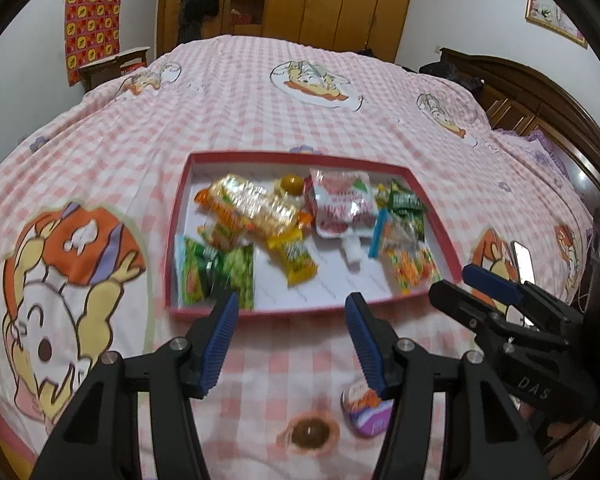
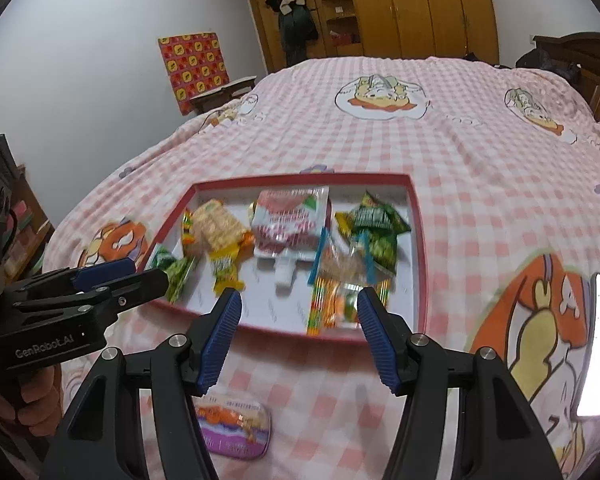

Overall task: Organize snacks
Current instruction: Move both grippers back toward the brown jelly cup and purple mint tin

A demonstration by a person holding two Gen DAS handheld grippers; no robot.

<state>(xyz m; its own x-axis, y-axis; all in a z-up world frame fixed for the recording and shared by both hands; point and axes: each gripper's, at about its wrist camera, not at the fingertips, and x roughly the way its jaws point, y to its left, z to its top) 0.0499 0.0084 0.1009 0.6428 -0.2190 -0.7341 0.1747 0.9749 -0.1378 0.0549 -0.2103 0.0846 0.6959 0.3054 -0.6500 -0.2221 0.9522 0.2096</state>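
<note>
A red-rimmed tray (image 1: 180, 216) of packaged snacks (image 1: 252, 204) is laid on the checked bed cover (image 1: 260, 112). A jelly cup (image 1: 309, 432) and a purple tin (image 2: 236, 428) are left on the cover just before it. The left hand-held gripper (image 1: 292, 312) and the right hand-held gripper (image 2: 300, 312) are held apart, with nothing clasped.

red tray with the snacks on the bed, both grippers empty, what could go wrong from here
1. The tray sits on a soft bedspread; pressing on its rim could tip it.
2. The purple packet and jelly cup lie outside the tray, under the left gripper, easy to overlook.
3. Snacks overlap, so the right gripper may grab two.
</note>
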